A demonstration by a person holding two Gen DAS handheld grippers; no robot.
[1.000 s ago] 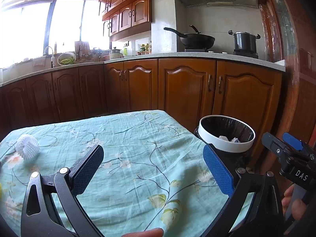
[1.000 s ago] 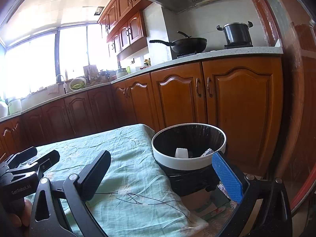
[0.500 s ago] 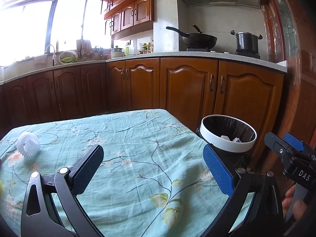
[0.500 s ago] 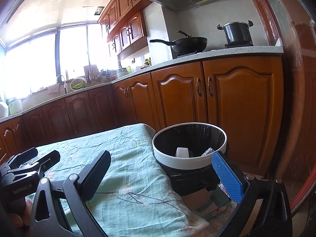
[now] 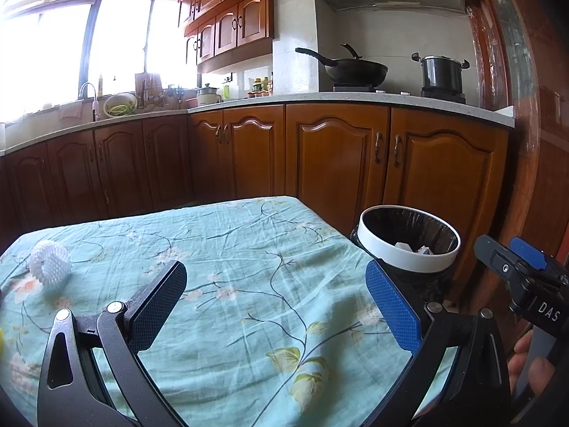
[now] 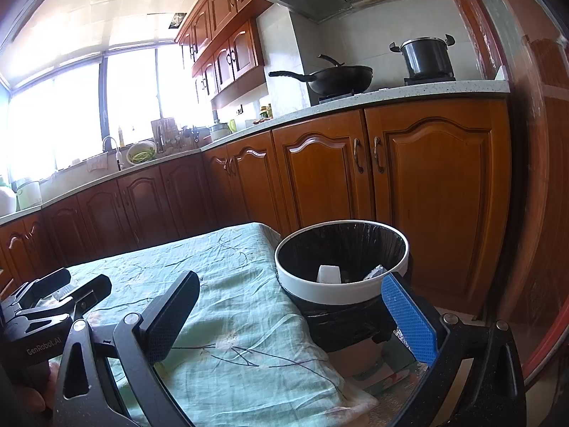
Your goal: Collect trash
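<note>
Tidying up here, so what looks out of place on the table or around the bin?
One white foam net lies loose on the tablecloth, far from the bin, which already holds white scraps. The cloth is wrinkled near the bin. Nothing looks spilled or broken.

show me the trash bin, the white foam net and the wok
trash bin (image 6: 341, 290): right wrist view, on the front of its white rim.
white foam net (image 5: 49, 262): left wrist view, on the middle of its mesh body, lying on the tablecloth.
wok (image 5: 355, 71): left wrist view, on its black bowl, on the stove.

left gripper (image 5: 274, 295) spread over tablecloth (image 5: 249, 249), bin (image 5: 409, 263) beside
</note>
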